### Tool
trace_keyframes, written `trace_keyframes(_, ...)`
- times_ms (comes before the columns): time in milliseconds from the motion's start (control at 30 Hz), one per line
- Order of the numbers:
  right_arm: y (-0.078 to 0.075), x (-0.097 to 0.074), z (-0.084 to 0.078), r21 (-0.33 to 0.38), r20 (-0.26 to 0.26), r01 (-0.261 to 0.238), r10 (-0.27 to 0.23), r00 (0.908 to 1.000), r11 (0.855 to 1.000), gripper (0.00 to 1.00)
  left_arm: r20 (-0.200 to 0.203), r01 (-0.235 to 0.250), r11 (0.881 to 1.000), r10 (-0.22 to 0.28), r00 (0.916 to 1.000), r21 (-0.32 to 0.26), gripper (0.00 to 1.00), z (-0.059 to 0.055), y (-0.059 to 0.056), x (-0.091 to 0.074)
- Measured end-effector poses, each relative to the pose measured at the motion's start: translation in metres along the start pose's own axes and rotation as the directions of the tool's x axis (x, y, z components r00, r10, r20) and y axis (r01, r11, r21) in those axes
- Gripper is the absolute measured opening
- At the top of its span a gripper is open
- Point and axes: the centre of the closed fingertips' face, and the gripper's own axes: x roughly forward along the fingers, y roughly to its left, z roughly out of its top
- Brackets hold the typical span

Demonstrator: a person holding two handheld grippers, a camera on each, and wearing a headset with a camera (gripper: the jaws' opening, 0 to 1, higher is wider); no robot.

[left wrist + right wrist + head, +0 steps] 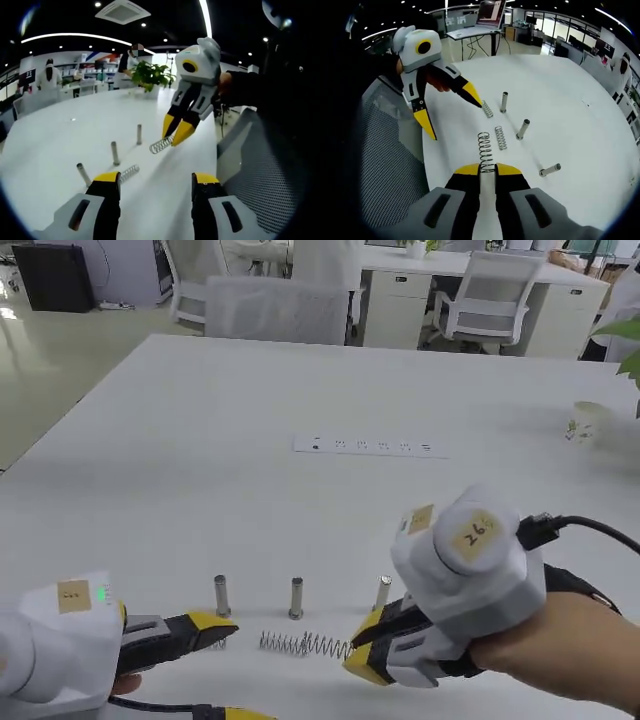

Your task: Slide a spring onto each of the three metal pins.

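The left gripper [156,177] gapes, one tip at a spring [129,173] by the left pin [221,595]. A second spring [500,137] lies loose. The right gripper [487,169] clamps a third spring [485,150] by its end. White table [300,390], office chairs [480,295] behind.

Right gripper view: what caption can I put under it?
The right gripper pinches a coiled silver wire spring in its yellow-tipped fingers, facing three bare silver metal pins on the white table.

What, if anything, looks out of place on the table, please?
Nothing stands out. The three pins stand upright and bare. One spring is clamped by the right gripper; two more springs lie loose on the table, one by the open left gripper.
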Motion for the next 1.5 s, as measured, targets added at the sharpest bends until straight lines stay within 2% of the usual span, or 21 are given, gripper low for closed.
trace_keyframes(400, 0.010, 0.001, 0.007, -0.047, -0.002, -0.033, 0.033, 0.9995, 0.998, 0.07, -0.004, 0.026, 0.999, -0.026, 0.9997, 0.023, 0.42, 0.006, -0.004, 0.002)
trace_keyframes(667, 0.010, -0.001, 0.013, -0.065, 0.007, -0.034, 0.035, 0.9994, 0.997, 0.07, -0.003, 0.041, 0.998, -0.041, 0.9992, 0.048, 0.38, 0.014, -0.005, 0.005)
trace_keyframes(1000, 0.016, 0.000, 0.017, -0.097, -0.001, -0.052, 0.052, 0.9986, 0.994, 0.07, -0.004, 0.052, 0.997, -0.052, 0.9987, 0.065, 0.33, 0.015, -0.006, 0.008)
trace_keyframes(1500, 0.026, 0.002, 0.020, -0.178, -0.029, -0.100, 0.096, 0.9949, 0.979, 0.07, -0.002, 0.086, 0.991, -0.086, 0.9963, 0.104, 0.26, 0.018, -0.013, 0.013)
